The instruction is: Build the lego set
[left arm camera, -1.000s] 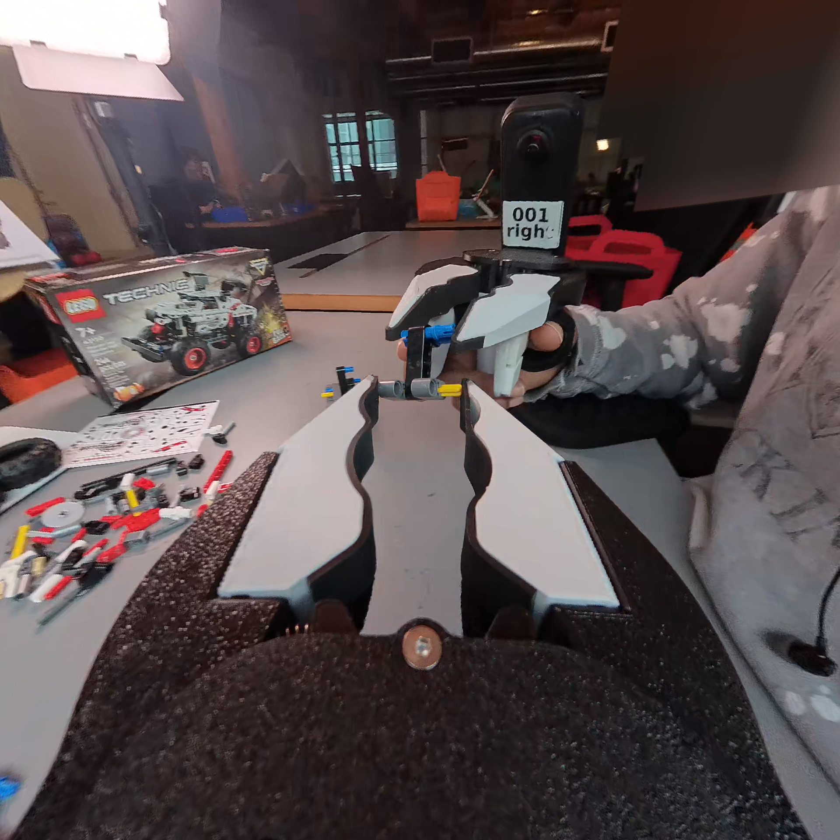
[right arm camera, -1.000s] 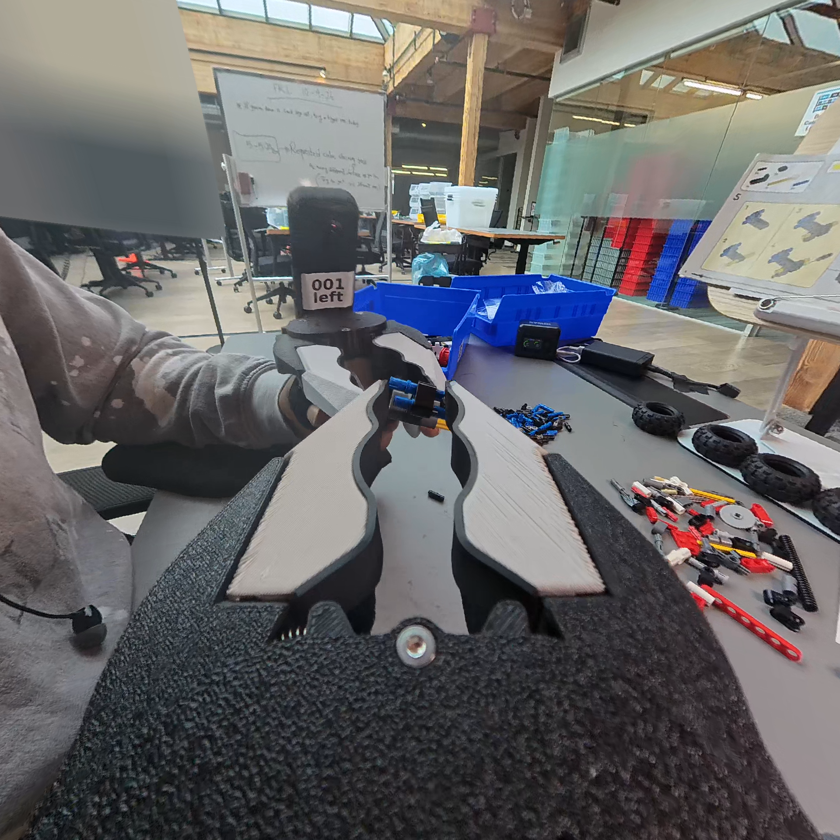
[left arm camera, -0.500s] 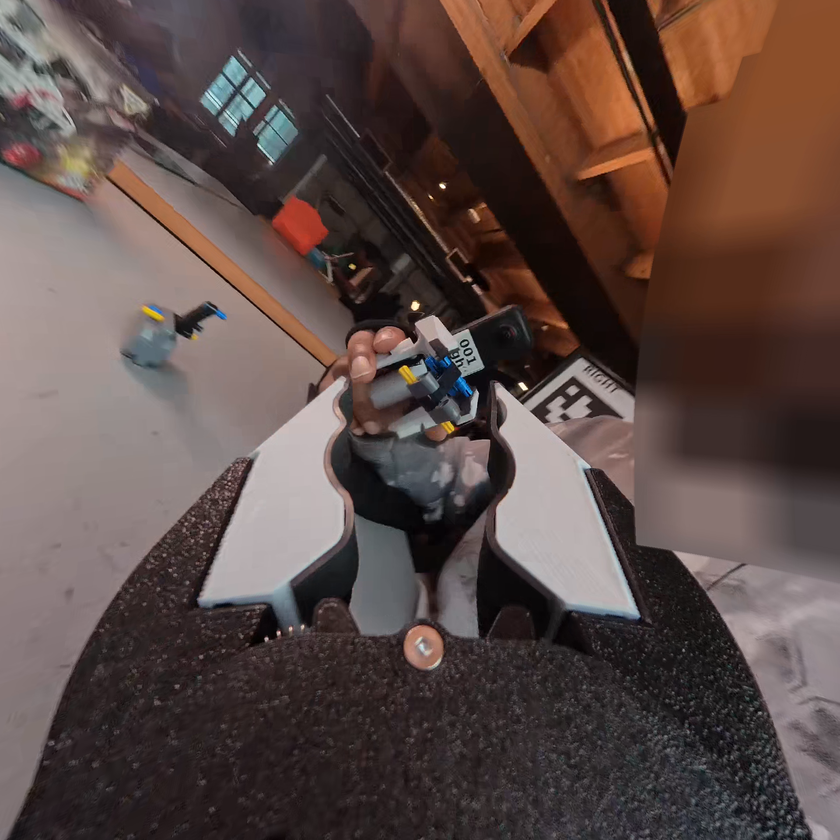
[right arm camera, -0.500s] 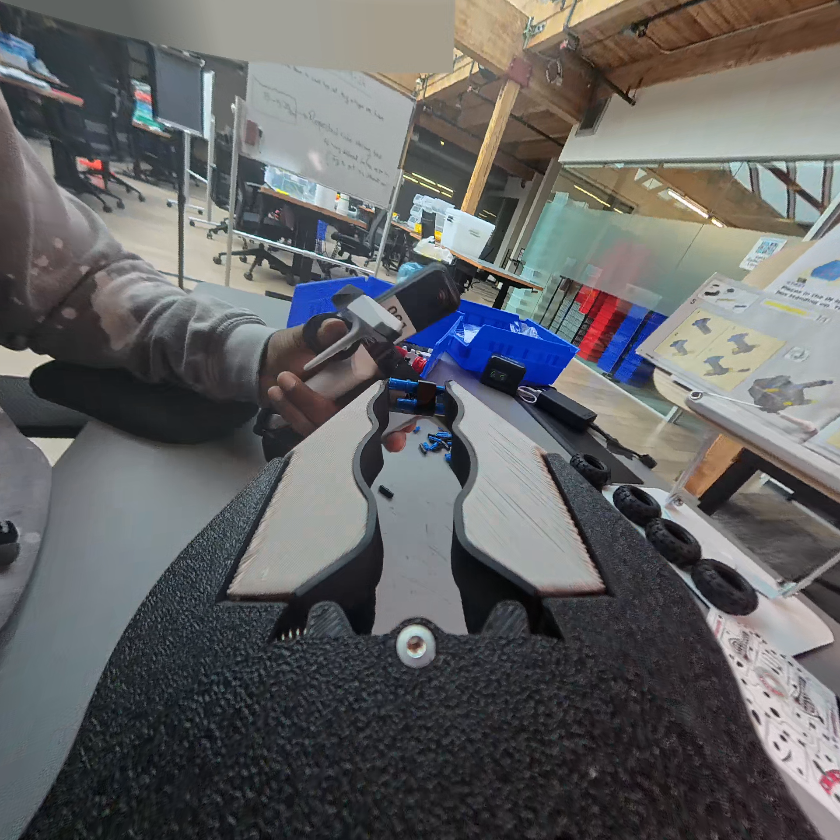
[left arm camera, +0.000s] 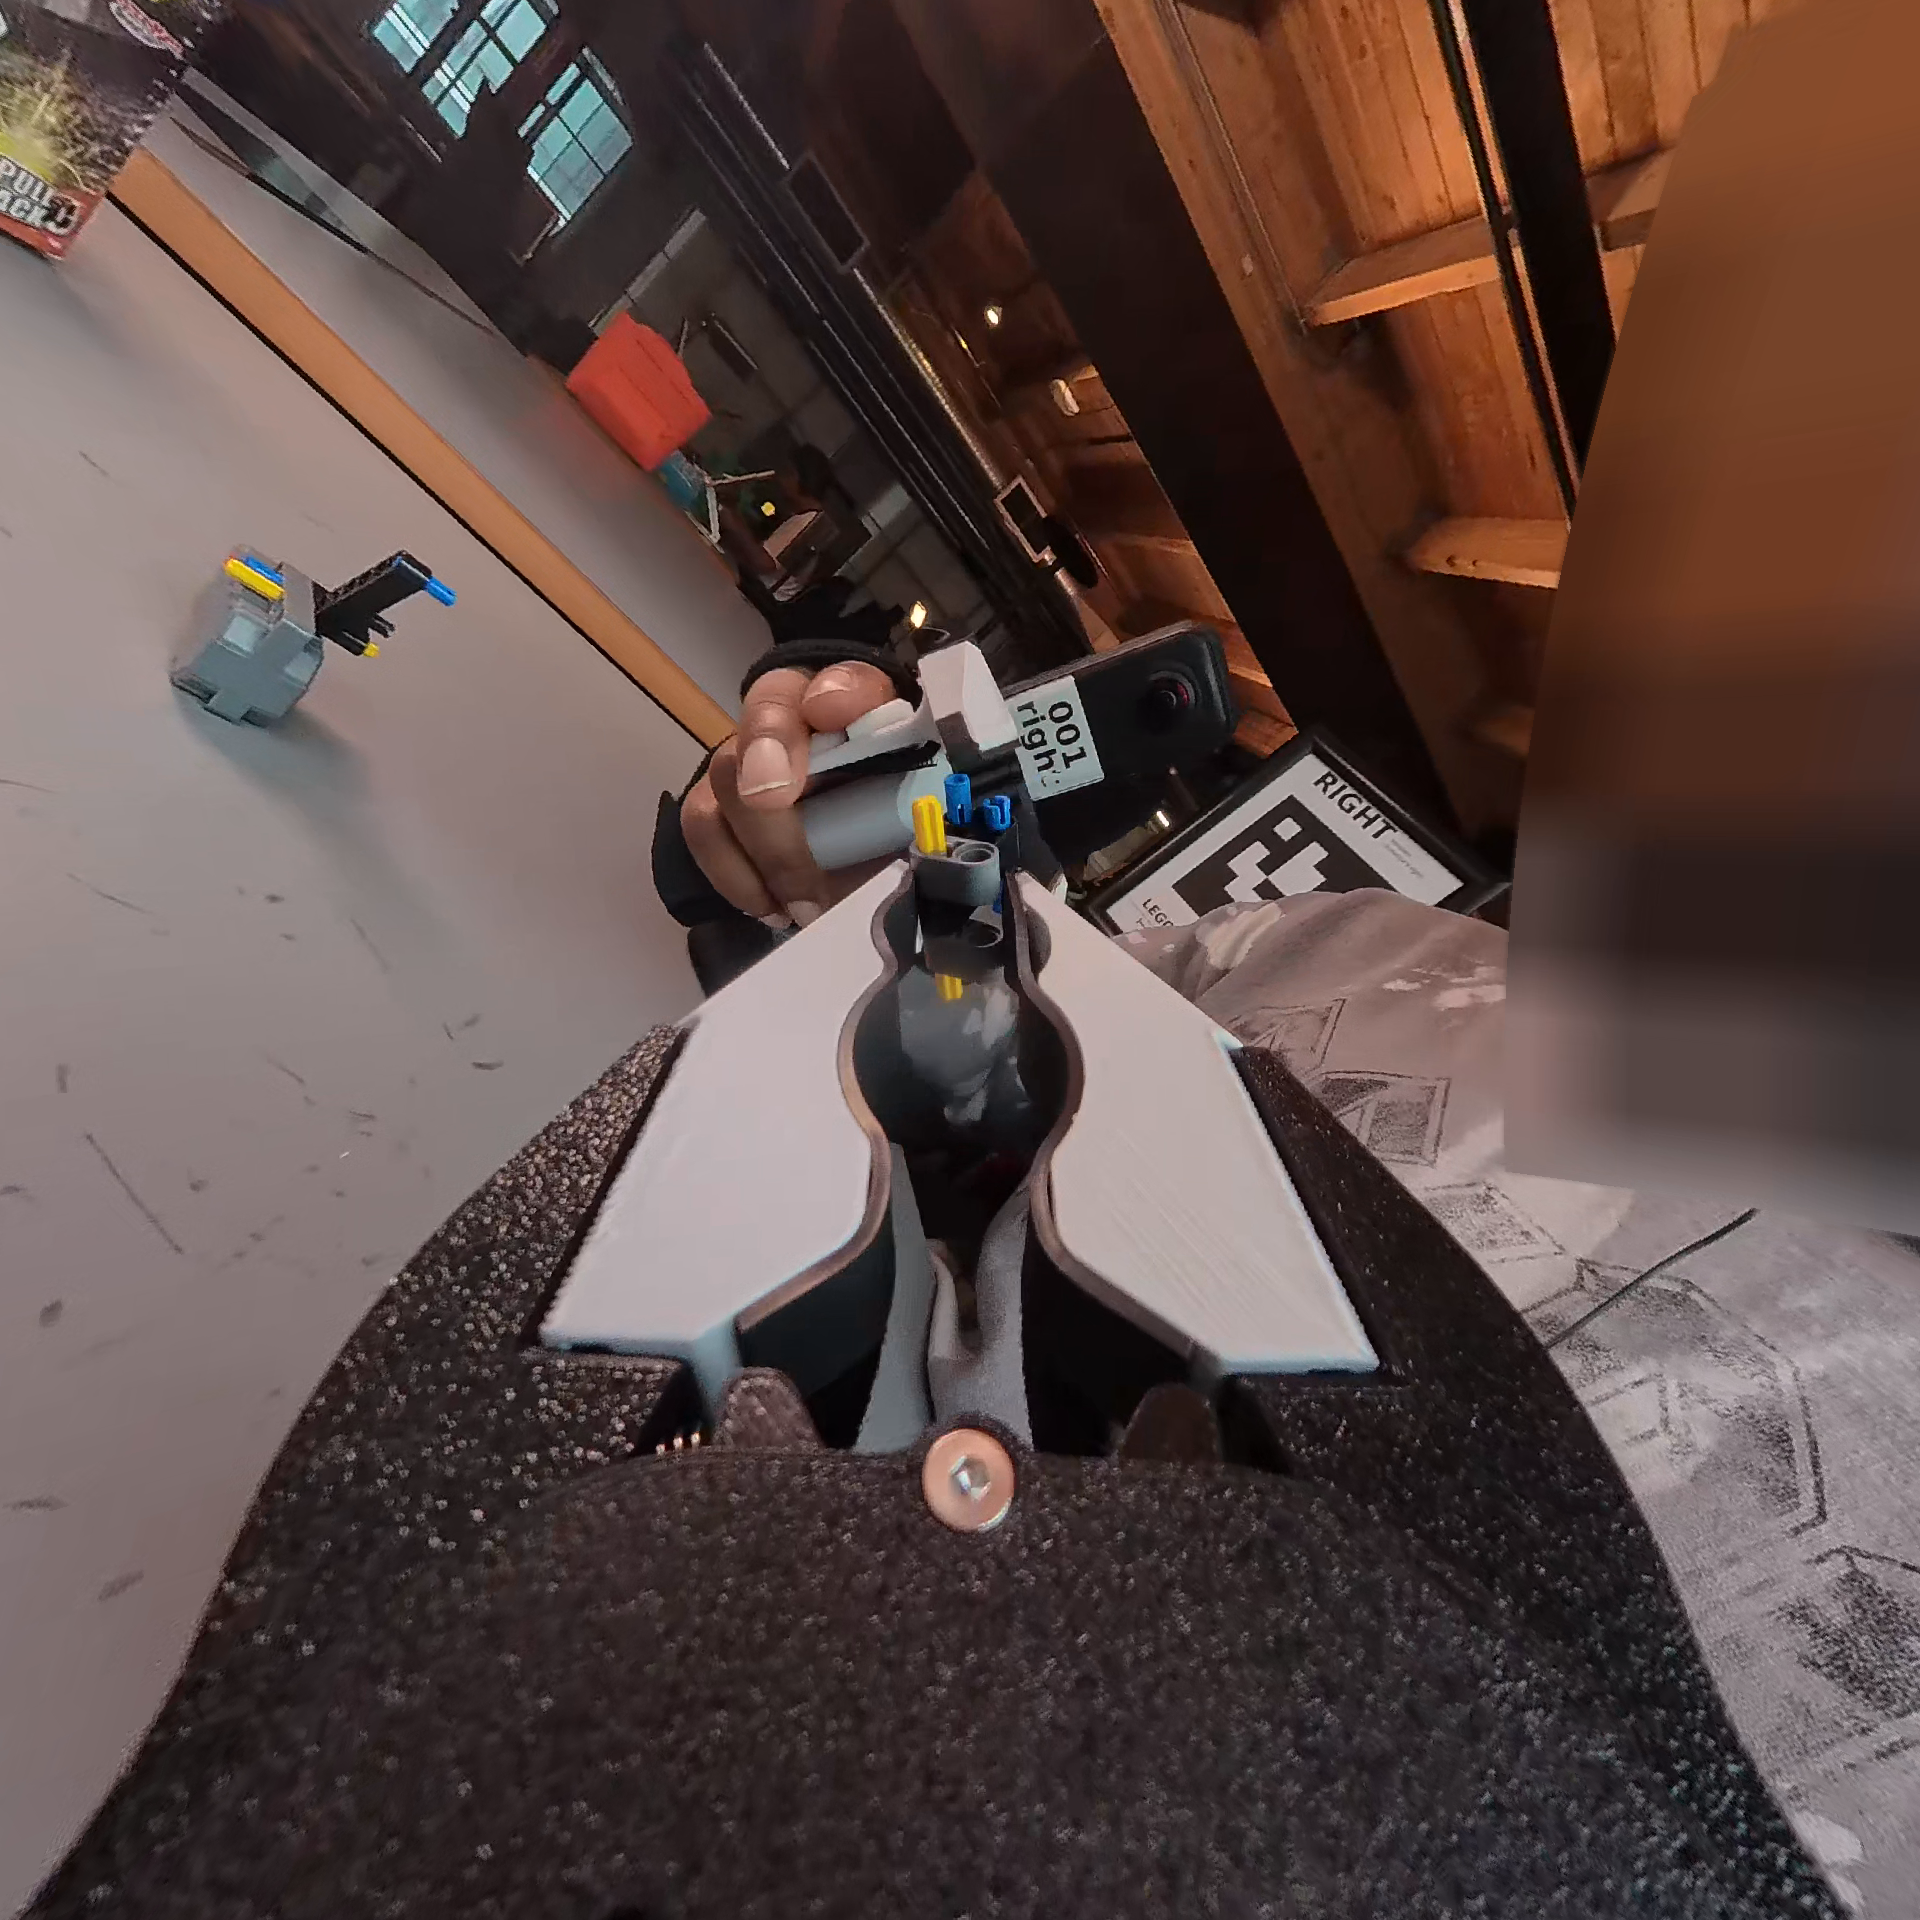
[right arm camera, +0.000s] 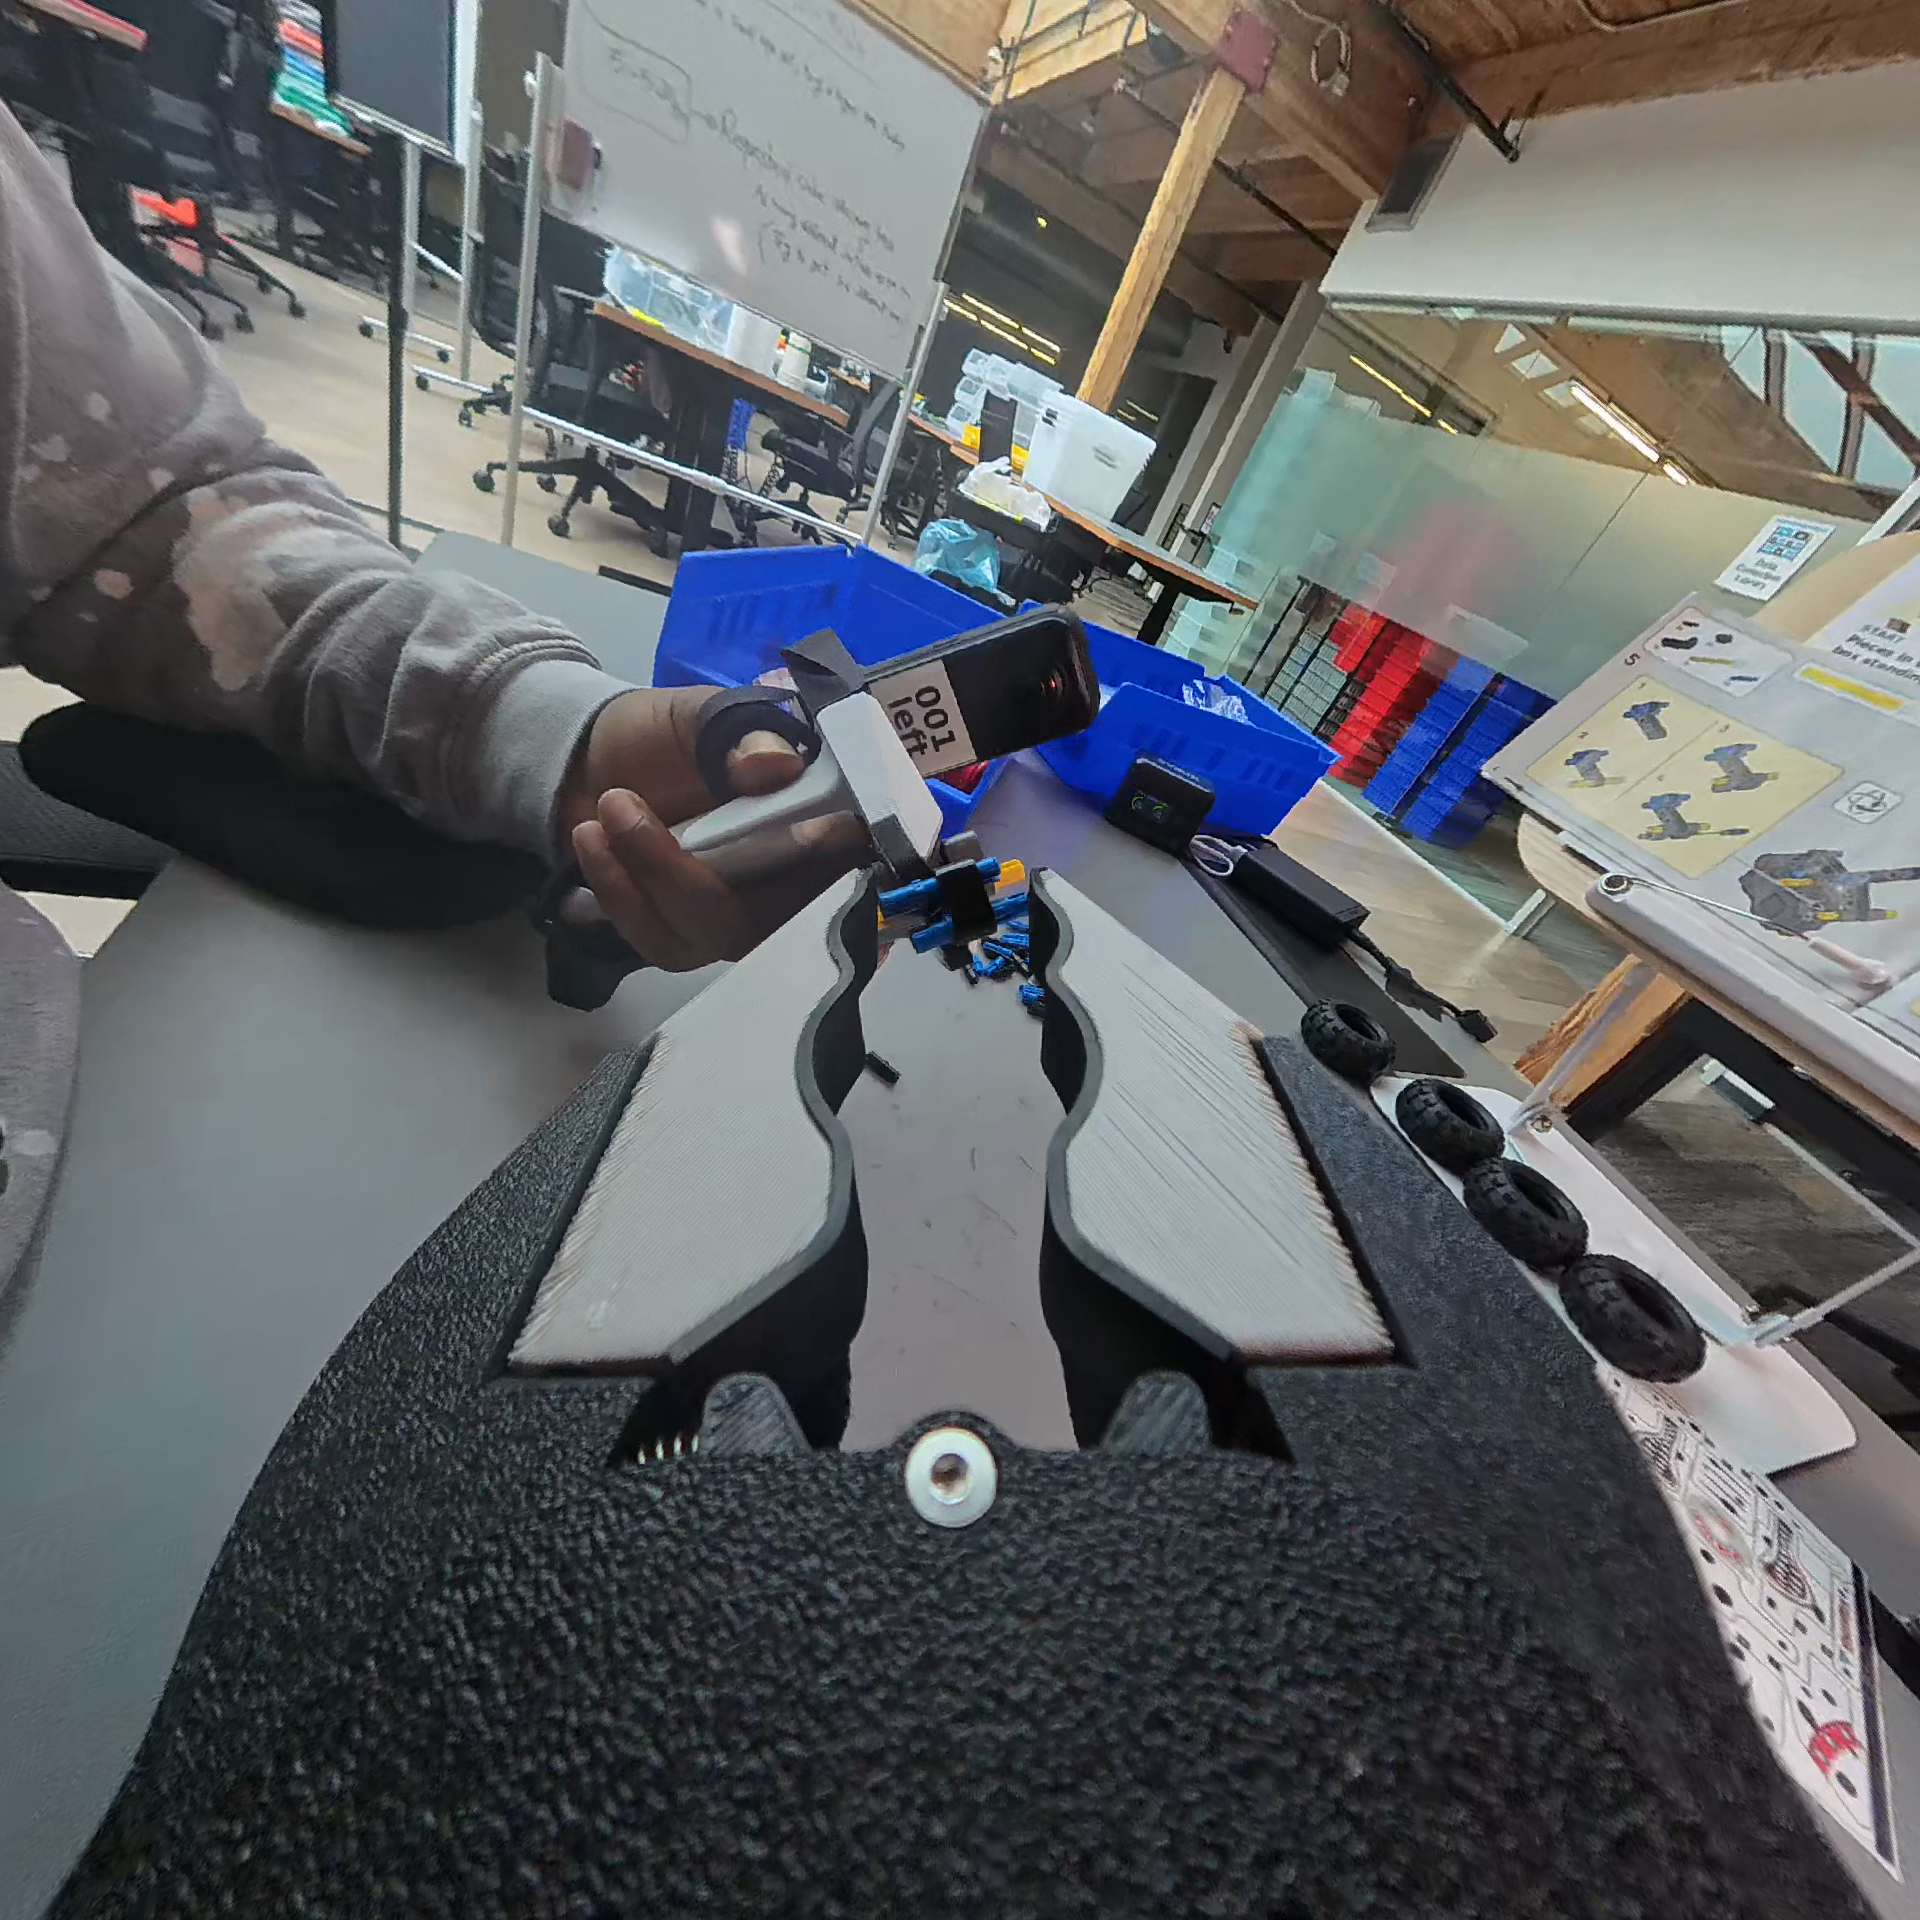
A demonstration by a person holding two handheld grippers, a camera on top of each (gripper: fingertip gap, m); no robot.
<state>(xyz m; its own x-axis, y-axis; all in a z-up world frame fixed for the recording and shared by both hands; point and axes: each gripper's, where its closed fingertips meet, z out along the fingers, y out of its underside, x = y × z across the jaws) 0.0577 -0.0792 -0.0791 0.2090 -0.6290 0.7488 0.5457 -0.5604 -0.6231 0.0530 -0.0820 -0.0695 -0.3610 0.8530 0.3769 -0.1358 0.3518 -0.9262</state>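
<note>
Jaws of the left gripper (left arm camera: 956,914) are closed on a small lego assembly (left arm camera: 954,902) of grey connectors, a yellow axle and blue pins, pinched right at the tips and held above the bench (left arm camera: 208,1039). Opposite it, at 12 o'clock in the left wrist view, the right gripper (right arm camera: 951,914) meets the same cluster: in the right wrist view its jaws sit narrowly apart on either side of the black-and-blue end of the piece, and whether they actually press it I cannot tell. Each tool is held by a hand, the left hand (right arm camera: 665,852) at 10 o'clock of the right wrist view. A second grey sub-assembly (left arm camera: 272,639) with black, yellow and blue parts rests alone on the bench at 10 o'clock of the left wrist view, well apart from the grippers. Loose blue pins (right arm camera: 997,951) lie just beyond the right tips; 4 black tyres (right arm camera: 1522,1210) line up at 3 o'clock, below an instruction booklet (right arm camera: 1704,779) on a stand, and blue bins (right arm camera: 1195,738) sit farther back.
</note>
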